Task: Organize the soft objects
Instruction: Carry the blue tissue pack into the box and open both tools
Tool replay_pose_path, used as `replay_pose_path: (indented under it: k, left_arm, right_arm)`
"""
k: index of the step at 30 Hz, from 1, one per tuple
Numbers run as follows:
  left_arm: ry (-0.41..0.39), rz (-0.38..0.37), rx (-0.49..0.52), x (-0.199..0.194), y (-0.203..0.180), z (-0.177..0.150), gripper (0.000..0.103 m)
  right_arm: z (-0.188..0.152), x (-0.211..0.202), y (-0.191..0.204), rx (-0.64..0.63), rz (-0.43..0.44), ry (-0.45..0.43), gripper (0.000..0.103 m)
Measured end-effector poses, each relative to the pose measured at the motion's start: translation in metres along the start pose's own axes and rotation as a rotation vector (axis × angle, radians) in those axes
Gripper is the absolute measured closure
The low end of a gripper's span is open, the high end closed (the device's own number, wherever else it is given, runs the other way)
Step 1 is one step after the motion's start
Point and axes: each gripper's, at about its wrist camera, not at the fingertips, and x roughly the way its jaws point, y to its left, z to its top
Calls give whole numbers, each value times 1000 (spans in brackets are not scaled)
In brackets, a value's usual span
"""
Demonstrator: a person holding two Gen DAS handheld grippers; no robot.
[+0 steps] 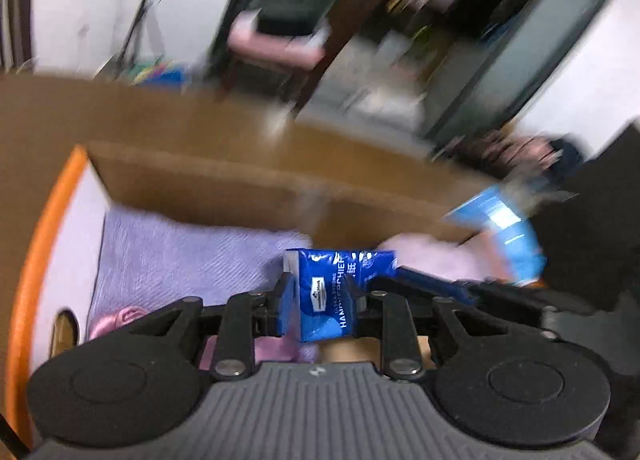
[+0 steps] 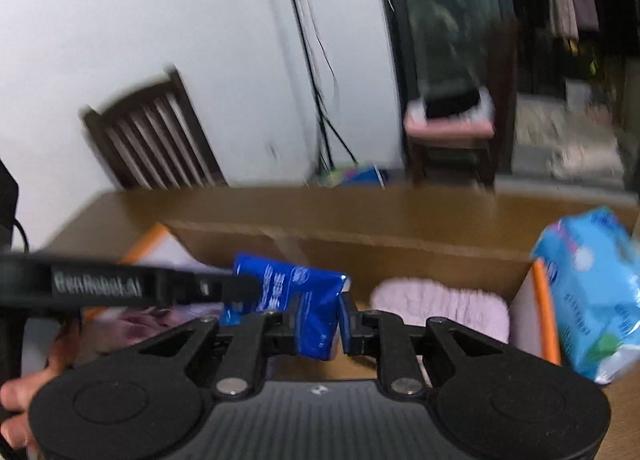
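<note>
While blur smears the room and the light-blue pack (image 2: 592, 296) beside the box (image 2: 360, 256), both the left gripper (image 1: 318, 302) and right gripper (image 2: 318, 320) pinch one dark-blue tissue packet (image 1: 340, 292) above the box, over two purple cloths (image 1: 180, 256).

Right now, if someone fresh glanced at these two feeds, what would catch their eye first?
The dark blue tissue pack, pinched from both sides by the left gripper and the right gripper, above the open cardboard box. Next, the lilac towel lying in the box's left part, and the light blue pack standing outside the box at its right end.
</note>
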Motion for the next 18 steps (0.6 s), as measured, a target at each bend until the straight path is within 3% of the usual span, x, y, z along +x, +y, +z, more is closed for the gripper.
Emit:
replay_pose_path:
  k: [3, 6, 7, 8, 9, 11, 14, 18]
  left_arm:
    - [-19, 49, 64, 13, -6, -2, 78]
    - [11, 32, 58, 15, -8, 1, 77]
    - [7, 28, 60, 13, -9, 2, 74]
    - [-2, 28, 67, 9, -8, 1, 66]
    - [-21, 31, 77, 2, -7, -1, 57]
    - [-89, 14, 102, -19, -8, -10, 52]
    - [-167, -20, 146, -63, -17, -28, 51]
    - [-286, 0, 195, -127, -27, -58, 47]
  right_arm:
    - [4, 29, -8, 58, -7, 121, 88]
    - [8, 32, -7, 52, -33, 119, 88]
    - [6, 30, -6, 48, -47, 113, 88]
    - [6, 27, -4, 41, -53, 100, 88]
    - [5, 22, -3, 41, -48, 86, 87]
    - [0, 6, -1, 48, -37, 58, 82]
    - [-6, -33, 6, 27, -17, -5, 68]
    - [-28, -89, 17, -5, 29, -77, 65]
